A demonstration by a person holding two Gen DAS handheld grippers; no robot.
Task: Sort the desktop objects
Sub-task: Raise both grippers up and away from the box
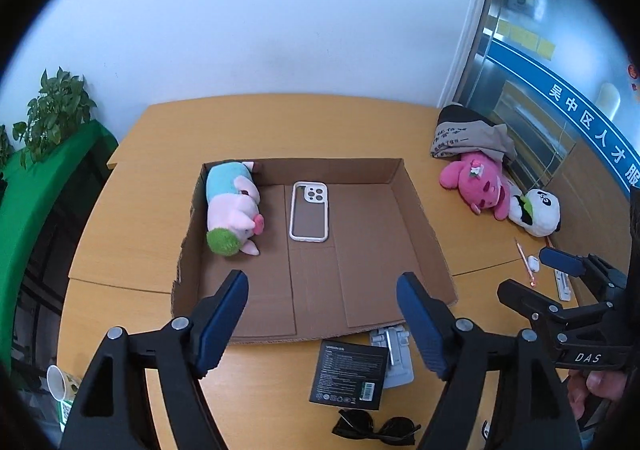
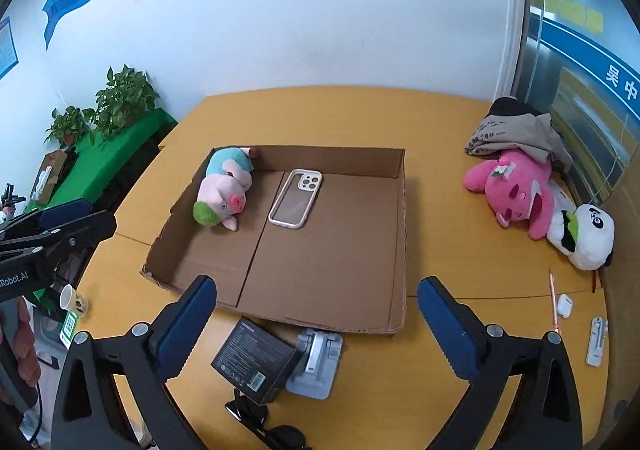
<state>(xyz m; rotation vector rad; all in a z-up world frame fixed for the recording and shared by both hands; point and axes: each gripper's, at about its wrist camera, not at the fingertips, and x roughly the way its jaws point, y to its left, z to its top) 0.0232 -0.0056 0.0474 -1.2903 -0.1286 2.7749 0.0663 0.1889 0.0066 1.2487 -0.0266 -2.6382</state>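
Note:
A shallow cardboard tray [image 1: 424,242] lies on the wooden table. Inside it a pink pig plush [image 1: 234,209] rests at the left, with a clear white-rimmed phone case [image 1: 309,215] beside it. My left gripper [image 1: 322,282] hovers open above the tray's near edge, nothing between its fingers. In the right wrist view my right gripper [image 2: 316,286] is also open and empty over the tray's near edge [image 2: 402,250]. A black box [image 2: 256,366], a grey stand [image 2: 318,362] and dark sunglasses [image 2: 260,422] lie in front of the tray.
At the right of the table sit a pink plush [image 2: 516,193], a panda plush [image 2: 588,238] and folded cloth [image 2: 516,129]. A pen [image 1: 524,262], white earbuds case [image 2: 565,305] and white stand [image 2: 597,342] lie near the right edge. Plants [image 2: 124,97] stand left.

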